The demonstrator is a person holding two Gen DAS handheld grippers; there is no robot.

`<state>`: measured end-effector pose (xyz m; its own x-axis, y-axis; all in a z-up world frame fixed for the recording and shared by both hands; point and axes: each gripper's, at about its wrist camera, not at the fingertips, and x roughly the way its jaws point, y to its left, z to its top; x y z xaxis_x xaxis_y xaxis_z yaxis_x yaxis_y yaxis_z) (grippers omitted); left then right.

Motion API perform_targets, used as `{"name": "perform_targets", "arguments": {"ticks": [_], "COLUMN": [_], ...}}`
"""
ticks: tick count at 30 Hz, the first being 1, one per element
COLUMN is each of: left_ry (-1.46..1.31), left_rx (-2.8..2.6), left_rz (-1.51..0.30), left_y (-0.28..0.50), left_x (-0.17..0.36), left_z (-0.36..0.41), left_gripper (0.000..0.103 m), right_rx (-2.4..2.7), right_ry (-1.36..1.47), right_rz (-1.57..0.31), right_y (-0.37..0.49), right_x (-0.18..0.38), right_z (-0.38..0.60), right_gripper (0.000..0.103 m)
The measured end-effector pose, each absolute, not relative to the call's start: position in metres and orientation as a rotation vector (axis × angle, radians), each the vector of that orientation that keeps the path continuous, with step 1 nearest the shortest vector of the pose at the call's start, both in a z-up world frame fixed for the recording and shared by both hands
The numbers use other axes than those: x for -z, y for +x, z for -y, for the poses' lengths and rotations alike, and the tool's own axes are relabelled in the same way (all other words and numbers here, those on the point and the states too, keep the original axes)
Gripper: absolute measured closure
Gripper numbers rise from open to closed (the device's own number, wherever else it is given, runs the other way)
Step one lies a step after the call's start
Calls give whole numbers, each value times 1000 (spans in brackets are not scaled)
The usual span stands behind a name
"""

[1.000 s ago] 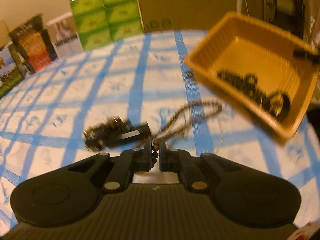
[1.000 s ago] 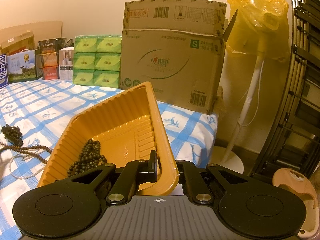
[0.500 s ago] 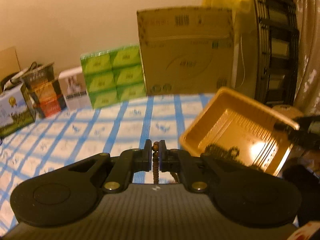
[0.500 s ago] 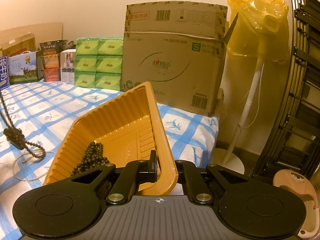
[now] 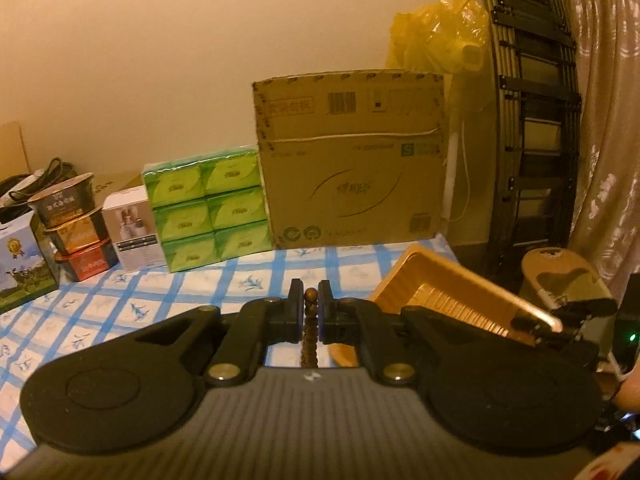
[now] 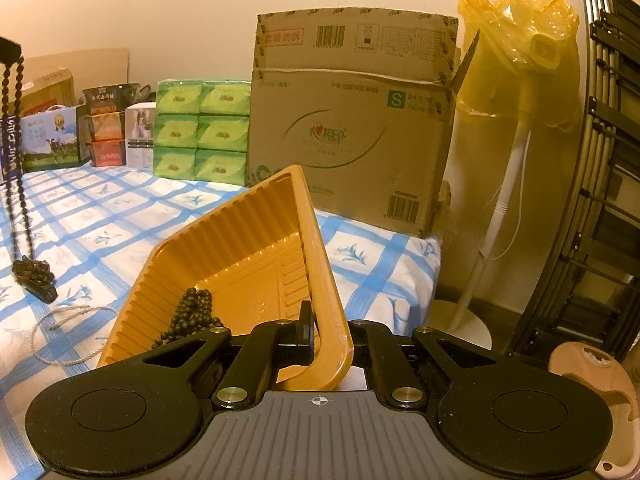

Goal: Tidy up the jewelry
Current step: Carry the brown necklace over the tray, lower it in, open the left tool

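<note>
Brown beads (image 5: 310, 320) sit pinched in my left gripper (image 5: 310, 308), the strand hanging down to a dark clip (image 6: 34, 280) on the checked cloth (image 6: 120, 220). My right gripper (image 6: 326, 334) clamps the rim of the orange tray (image 6: 256, 240), tilted, with dark beads (image 6: 192, 312) inside.

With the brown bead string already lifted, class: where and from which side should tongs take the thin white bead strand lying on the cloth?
Take the white bead strand at its loose doubled end near the middle of the loop, coming straight down from above. It lies flat and slack on the checked cloth, beside the orange tray, so a side approach would only push it.
</note>
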<state>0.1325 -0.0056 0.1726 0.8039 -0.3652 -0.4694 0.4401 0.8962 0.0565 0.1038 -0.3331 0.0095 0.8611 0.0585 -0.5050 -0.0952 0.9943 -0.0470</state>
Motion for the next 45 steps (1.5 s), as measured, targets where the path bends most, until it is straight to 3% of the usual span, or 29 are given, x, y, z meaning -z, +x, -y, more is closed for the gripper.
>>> {"name": "perform_targets", "arguments": {"ticks": [11,24,36,45], "left_ry": [158,134,110,76], "left_rx": [567,698,694,656], "left_rz": [-474,-609,-722,-704], "left_y": [143,167,182,183], "left_x": [-171,-120,-71,-70], "left_z": [66,133,147,131], "left_gripper": [97,97,97,95], "right_rx": [-84,-82,-79,-74], "right_ry": [-67,-55,-43,-42], "right_rz": [-527,-529,-536,-539], "right_y": [102,102,103,104], "right_x": [-10,-10,-9,-7], "right_z": [332,334,337,338], "right_gripper": [97,97,97,97]}}
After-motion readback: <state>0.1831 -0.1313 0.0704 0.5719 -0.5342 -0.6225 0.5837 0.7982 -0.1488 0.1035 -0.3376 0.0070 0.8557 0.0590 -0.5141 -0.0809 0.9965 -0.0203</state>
